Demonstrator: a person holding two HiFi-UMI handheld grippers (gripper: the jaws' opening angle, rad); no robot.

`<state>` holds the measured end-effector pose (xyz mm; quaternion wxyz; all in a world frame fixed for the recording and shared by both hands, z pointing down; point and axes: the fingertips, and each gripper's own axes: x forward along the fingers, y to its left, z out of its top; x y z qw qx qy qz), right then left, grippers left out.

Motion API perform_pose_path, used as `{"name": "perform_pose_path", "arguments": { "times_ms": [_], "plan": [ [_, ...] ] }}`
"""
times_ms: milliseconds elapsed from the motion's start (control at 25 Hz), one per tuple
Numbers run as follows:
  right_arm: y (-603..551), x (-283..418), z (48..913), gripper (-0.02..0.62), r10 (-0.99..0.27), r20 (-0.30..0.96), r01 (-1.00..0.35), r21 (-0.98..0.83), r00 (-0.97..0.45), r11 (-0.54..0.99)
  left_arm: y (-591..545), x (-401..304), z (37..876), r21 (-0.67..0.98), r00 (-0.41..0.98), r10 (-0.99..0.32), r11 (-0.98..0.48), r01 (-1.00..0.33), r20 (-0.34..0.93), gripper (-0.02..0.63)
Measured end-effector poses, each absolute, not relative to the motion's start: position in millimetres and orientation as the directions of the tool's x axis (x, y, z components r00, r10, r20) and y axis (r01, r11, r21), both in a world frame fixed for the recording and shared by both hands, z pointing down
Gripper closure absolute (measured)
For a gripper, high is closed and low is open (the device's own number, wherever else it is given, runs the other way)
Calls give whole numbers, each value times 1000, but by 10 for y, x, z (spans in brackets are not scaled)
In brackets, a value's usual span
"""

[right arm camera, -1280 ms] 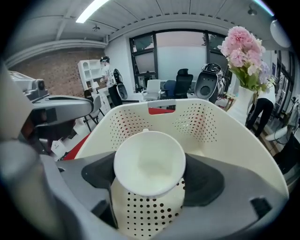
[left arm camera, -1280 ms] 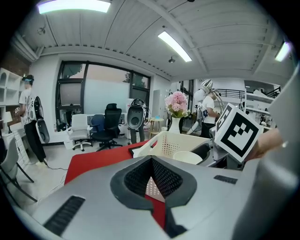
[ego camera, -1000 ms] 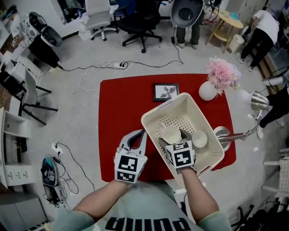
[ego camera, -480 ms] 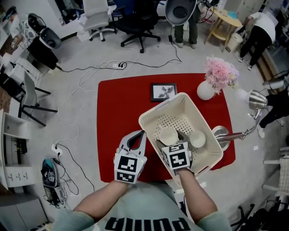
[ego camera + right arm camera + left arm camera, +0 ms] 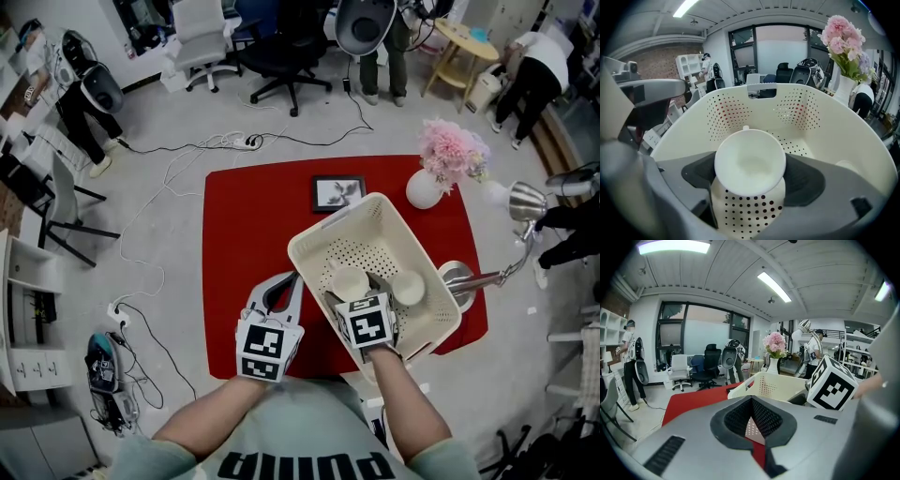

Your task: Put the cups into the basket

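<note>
A cream perforated basket (image 5: 409, 230) stands on the right half of the red table (image 5: 244, 234). Two white cups are inside it. One cup (image 5: 350, 282) sits between the jaws of my right gripper (image 5: 358, 286), which is shut on it; in the right gripper view that cup (image 5: 750, 161) hangs over the basket's dotted floor (image 5: 787, 145). The other cup (image 5: 409, 288) rests loose to its right. My left gripper (image 5: 292, 277) hovers just left of the basket, shut and holding nothing (image 5: 751, 401).
Behind the basket lie a framed picture (image 5: 338, 192) and a white vase of pink flowers (image 5: 424, 187). A metal bowl (image 5: 459, 278) and a desk lamp (image 5: 525, 202) stand at the table's right edge. Office chairs, cables and people fill the floor beyond.
My right gripper, with the cup in it, has shifted slightly left inside the basket. The left gripper has stayed where it was.
</note>
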<state>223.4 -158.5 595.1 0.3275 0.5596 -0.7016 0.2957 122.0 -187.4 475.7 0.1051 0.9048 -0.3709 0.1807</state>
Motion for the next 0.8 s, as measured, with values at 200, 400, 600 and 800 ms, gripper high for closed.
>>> {"name": "perform_pose_path", "arguments": {
  "times_ms": [200,400,600,800],
  "plan": [
    [-1535,2193,5960,201,-560,807,-974,-77,-187,214,-1840,1192,4709,55,662,-637,-703,-709,396,601],
    [-1496,2180,5901,201,-555,804,-970,-106,-214,221,-1809,1164,4648,51,660,-644,-699,-713,387,601],
    [-1505,2217,5638,201,-615,761,-974,-103,-207,200,-1751,1152,4609,47,665,-645,-704,-709,377,601],
    [-1490,2233,5281,202,-700,689,-980,-86,-187,177,-1693,1159,4561,55,671,-644,-705,-707,368,601]
  ]
}}
